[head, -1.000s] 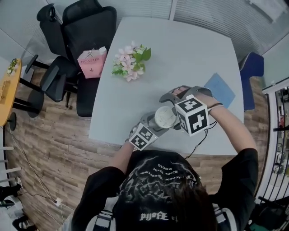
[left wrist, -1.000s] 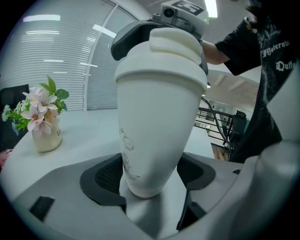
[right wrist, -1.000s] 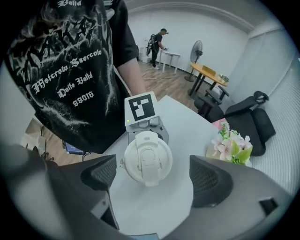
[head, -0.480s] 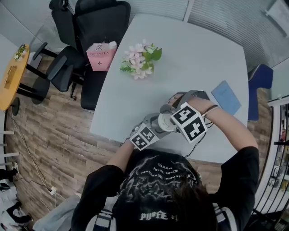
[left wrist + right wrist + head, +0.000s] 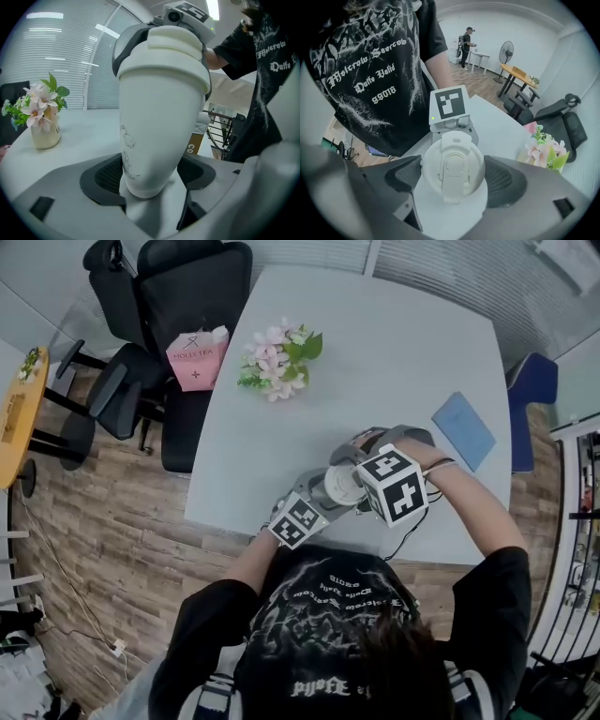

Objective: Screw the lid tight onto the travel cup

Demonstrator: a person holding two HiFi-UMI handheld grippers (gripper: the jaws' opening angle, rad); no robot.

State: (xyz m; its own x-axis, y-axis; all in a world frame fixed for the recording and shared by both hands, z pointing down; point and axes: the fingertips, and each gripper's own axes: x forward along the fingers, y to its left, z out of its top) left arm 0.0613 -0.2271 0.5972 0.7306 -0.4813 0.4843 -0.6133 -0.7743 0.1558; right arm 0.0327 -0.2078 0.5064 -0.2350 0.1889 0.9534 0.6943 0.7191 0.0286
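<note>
left gripper (image 5: 151, 183) is clamped on the travel cup (image 5: 157, 117) low on its body, near the base. cup sits at frame centre in the head view, over the near edge of the table (image 5: 394, 343). in the left gripper view its long axis runs up and leans to upper right. lid (image 5: 451, 164) is on top of the cup, flip tab facing up. right gripper (image 5: 453, 177) comes down on it almost along that axis. its jaws have just been closing, lid is between them, and both pads look seated on the rim. so the twist is about the cup's axis, right hand turning, left hand bracing. flower vase (image 5: 275, 362) upper left and blue booklet (image 5: 463, 429) at right are well apart. nothing in the way.
</note>
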